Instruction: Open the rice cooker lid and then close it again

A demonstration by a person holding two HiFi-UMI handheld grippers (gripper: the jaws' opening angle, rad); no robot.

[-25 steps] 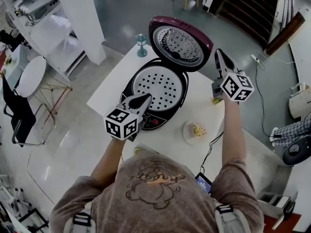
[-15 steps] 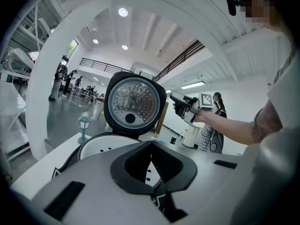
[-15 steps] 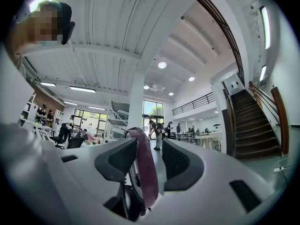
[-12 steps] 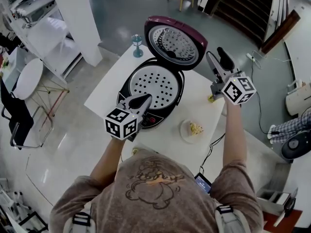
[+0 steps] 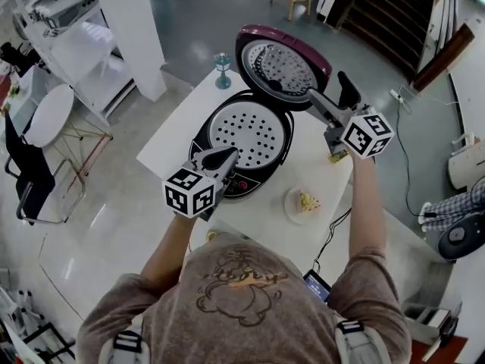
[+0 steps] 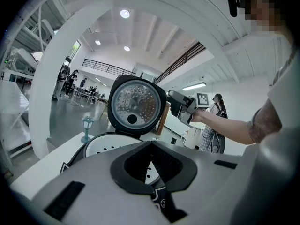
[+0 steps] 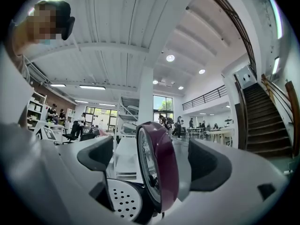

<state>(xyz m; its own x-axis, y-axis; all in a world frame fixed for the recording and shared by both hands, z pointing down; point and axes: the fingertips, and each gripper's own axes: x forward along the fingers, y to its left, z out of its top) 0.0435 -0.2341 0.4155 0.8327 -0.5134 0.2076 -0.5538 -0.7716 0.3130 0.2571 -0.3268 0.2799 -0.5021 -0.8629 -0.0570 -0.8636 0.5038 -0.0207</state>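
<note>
The black rice cooker sits on the white table, and its perforated inner tray is exposed. Its maroon lid stands raised at the back, inner side facing me. My right gripper is at the lid's right edge. Its jaws have just been opening, and the lid's rim stands between them without the pads pressing on it. My left gripper hovers shut over the cooker's front panel, holding nothing. The left gripper view shows the lid ahead, beyond the shut left gripper.
A small plate with food lies right of the cooker. A teal goblet stands at the table's far corner. A small yellow item lies under the right gripper. A phone and a cable sit at the near right edge.
The right gripper's jaws went from shut to wide apart, and it swung left toward the lid's rim. The lid stays raised. The left gripper has not moved.
</note>
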